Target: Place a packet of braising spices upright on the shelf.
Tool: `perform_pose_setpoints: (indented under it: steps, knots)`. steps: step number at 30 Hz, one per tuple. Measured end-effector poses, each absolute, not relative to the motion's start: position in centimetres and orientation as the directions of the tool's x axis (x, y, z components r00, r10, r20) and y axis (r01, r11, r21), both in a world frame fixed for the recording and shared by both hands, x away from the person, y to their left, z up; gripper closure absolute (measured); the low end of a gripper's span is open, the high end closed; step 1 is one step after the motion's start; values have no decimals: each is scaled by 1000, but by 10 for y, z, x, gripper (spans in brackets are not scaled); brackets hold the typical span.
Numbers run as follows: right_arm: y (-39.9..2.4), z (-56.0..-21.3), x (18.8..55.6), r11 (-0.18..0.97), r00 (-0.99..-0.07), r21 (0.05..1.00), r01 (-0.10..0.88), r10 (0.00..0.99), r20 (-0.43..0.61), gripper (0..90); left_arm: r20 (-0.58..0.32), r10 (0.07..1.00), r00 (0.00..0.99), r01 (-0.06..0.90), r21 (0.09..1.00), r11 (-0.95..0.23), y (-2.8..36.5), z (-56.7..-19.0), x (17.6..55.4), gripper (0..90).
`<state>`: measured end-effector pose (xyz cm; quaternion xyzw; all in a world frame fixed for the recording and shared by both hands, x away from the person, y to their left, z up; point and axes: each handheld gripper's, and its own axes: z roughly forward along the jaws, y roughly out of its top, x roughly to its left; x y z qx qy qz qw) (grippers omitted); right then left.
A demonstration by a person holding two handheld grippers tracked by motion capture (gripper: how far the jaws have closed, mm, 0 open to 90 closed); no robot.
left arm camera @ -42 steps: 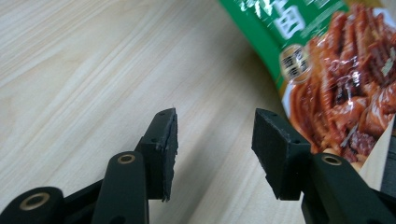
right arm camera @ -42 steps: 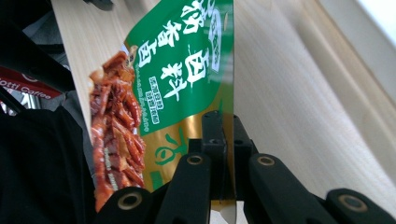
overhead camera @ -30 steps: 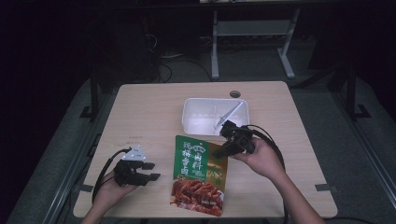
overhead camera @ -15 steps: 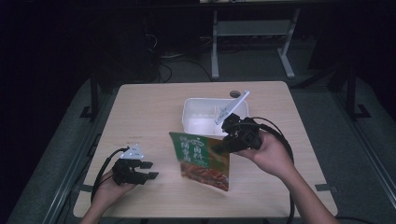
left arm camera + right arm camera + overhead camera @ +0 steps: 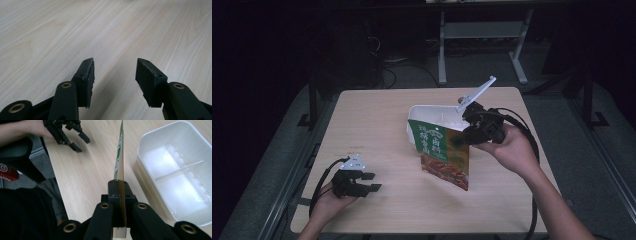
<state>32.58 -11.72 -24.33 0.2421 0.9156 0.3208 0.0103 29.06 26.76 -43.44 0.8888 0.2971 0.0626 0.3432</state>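
Note:
A green and orange food pouch (image 5: 442, 152) hangs lifted off the table, tilted, in front of a white plastic tray (image 5: 427, 112). My right gripper (image 5: 459, 140) is shut on the pouch's upper right edge; in the right gripper view the pouch (image 5: 119, 157) stands edge-on between the closed jaws, with the white tray (image 5: 160, 142) to its right. The tray's inside has a thin divider and looks bare. My left gripper (image 5: 369, 182) rests low at the table's front left, open, with nothing between its fingers (image 5: 87, 77).
The wooden table (image 5: 377, 130) stretches bare between the two grippers. A metal stand (image 5: 477, 30) is on the dark floor behind the table. The left hand and its gripper (image 5: 71, 132) appear far off in the right gripper view.
The right gripper has raised the pouch from lying flat on the table to hanging upright, and carried it back toward the tray. The left gripper has stayed in place.

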Motion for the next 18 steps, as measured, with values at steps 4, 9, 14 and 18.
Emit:
perform_pose_setpoints:
  steps: [4,9,14,18]
  knots:
    - [-119,-236,331,657,-873,606,448,468,138,899,-90,574,814,485,648,-587,267,-434,290,477]
    - [-123,-226,339,627,-859,629,459,495,134,899,-84,580,810,489,643,-590,267,-435,291,462]
    - [-126,-218,348,593,-838,644,483,525,145,899,-85,583,808,491,643,-587,267,-435,291,457]
    - [-126,-215,354,585,-825,641,496,547,139,899,-85,581,809,490,643,-588,267,-435,291,455]
